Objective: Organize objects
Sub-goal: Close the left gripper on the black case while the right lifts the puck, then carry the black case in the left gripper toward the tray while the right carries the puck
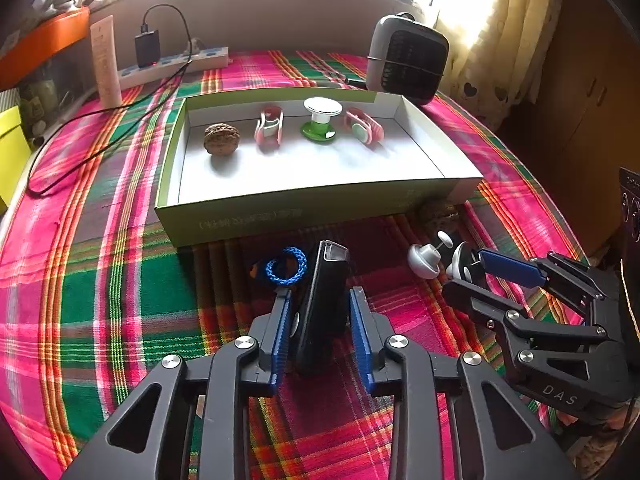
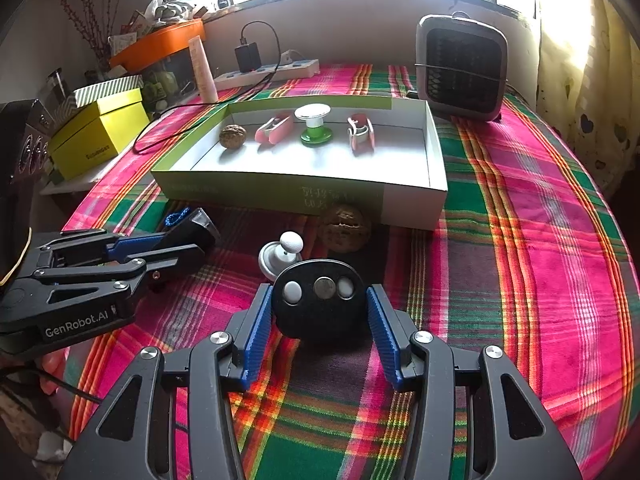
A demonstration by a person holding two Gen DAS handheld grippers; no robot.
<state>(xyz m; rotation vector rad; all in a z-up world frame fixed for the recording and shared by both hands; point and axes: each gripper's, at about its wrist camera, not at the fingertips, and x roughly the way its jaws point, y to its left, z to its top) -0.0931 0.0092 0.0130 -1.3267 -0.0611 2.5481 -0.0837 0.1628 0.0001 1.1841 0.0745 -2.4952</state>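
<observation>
My left gripper [image 1: 320, 292] is shut on a slim black device [image 1: 324, 300] that carries a blue cord loop [image 1: 286, 266]. It sits just in front of the green-and-white box [image 1: 304, 216]. My right gripper [image 2: 319, 290] is shut on a black oval remote [image 2: 320, 304] with round buttons, which stands on edge above the plaid cloth. A silver-white knob [image 2: 276, 256] and a walnut [image 2: 345, 229] lie on the cloth between the remote and the box [image 2: 280, 196]. Inside the box stand a walnut [image 1: 221, 139], a green-white knob [image 1: 322, 120] and two pink clips [image 1: 269, 126].
A grey heater [image 1: 408, 60] stands behind the box at the right. A power strip [image 1: 176, 66] with a charger, a black cable and an upright tube [image 1: 106, 60] are at the back left. A yellow box [image 2: 100, 132] sits off the table's left edge.
</observation>
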